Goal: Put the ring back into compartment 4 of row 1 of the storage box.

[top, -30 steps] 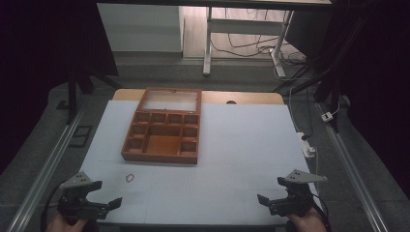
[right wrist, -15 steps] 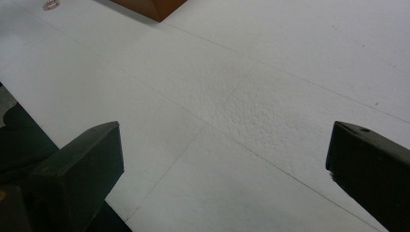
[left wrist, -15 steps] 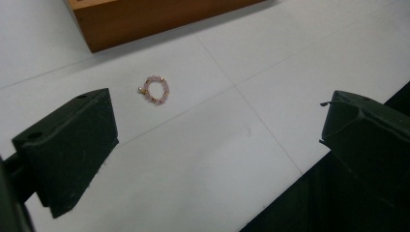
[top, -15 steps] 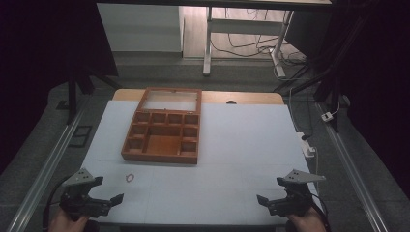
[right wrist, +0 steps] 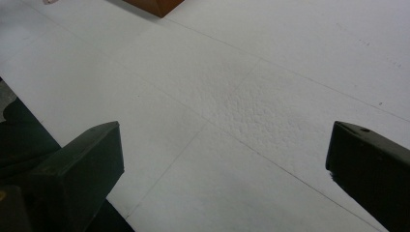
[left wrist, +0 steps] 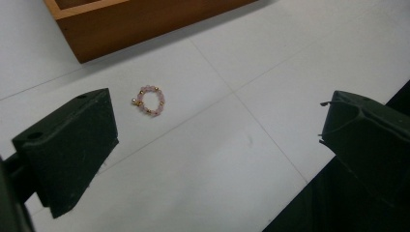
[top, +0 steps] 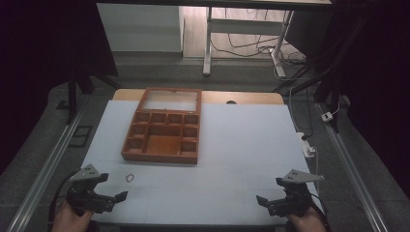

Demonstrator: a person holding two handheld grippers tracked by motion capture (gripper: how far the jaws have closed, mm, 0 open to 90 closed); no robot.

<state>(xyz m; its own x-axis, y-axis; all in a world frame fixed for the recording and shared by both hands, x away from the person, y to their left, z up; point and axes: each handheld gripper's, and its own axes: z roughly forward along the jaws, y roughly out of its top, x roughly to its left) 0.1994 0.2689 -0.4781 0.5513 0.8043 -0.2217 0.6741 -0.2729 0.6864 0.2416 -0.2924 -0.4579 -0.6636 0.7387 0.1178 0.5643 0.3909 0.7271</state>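
Lying on the white tabletop (top: 232, 145) at the lower left of the high view, a small beaded ring (top: 129, 178) is seen just in front of the wooden compartment box (top: 164, 133), apart from its front wall. In the left gripper view the same beaded ring (left wrist: 150, 100) sits in the upper left part of the frame, nearer the left jaw than the right, with the corner of the box (left wrist: 140, 24) above it.

At the lower left of the high view, the left gripper (top: 116, 197) is held low over the near edge, its jaws spread wide and gripping nothing; the ring lies a little ahead of them and is not touched. At the lower right, the right gripper (top: 263, 200) is likewise held with jaws released and empty, well apart from ring and box, over bare tabletop.

The work in hand is judged to be picking up the ring for one of the box's compartments. Several slips are possible. Because the ring is off-centre between the jaws, a closing could push it sideways instead of pinching it. Being thin and flat, it could be slid along the smooth surface or missed. A loose pinch on round beads might let it drop short of the box.
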